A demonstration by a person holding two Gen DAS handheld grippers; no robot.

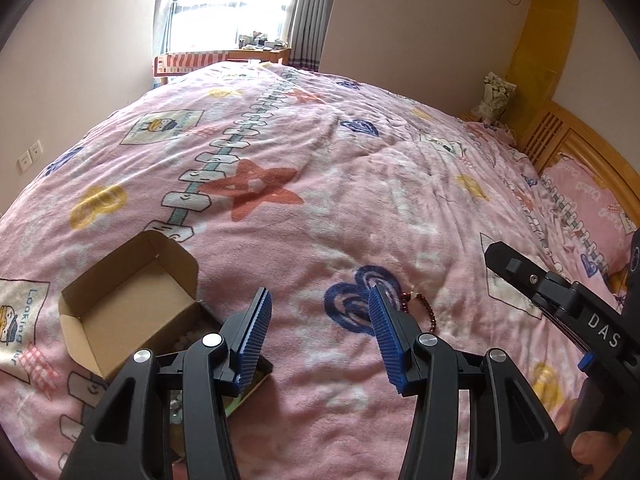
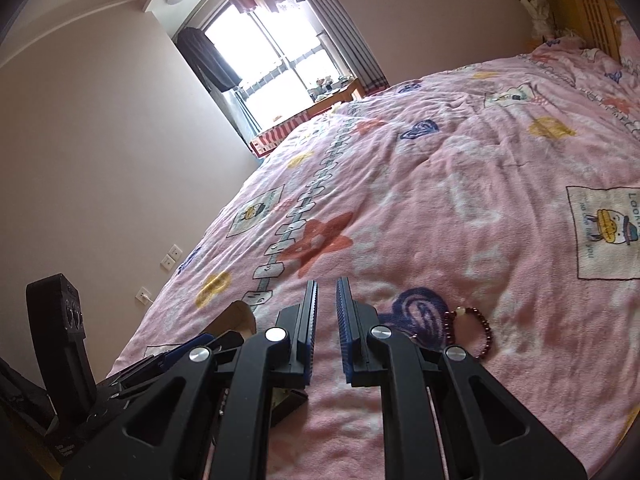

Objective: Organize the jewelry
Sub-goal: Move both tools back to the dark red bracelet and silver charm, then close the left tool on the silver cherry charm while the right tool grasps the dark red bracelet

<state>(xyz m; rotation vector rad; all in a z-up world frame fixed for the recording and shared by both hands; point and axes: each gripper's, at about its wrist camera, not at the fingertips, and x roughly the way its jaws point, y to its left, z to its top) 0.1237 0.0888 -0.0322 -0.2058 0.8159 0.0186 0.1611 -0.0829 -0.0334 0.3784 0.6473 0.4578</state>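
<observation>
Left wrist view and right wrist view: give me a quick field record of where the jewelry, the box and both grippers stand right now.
surface: pink blanket on a bed
box: open cardboard box, lid up, lying on the blanket beside the left gripper's left finger
bracelet: dark red bead bracelet lying on the blanket by a blue heart print, outside the box
left gripper: open, nothing between its jaws
right gripper: shut, holding nothing
bracelet contact: neither gripper touching it
</observation>
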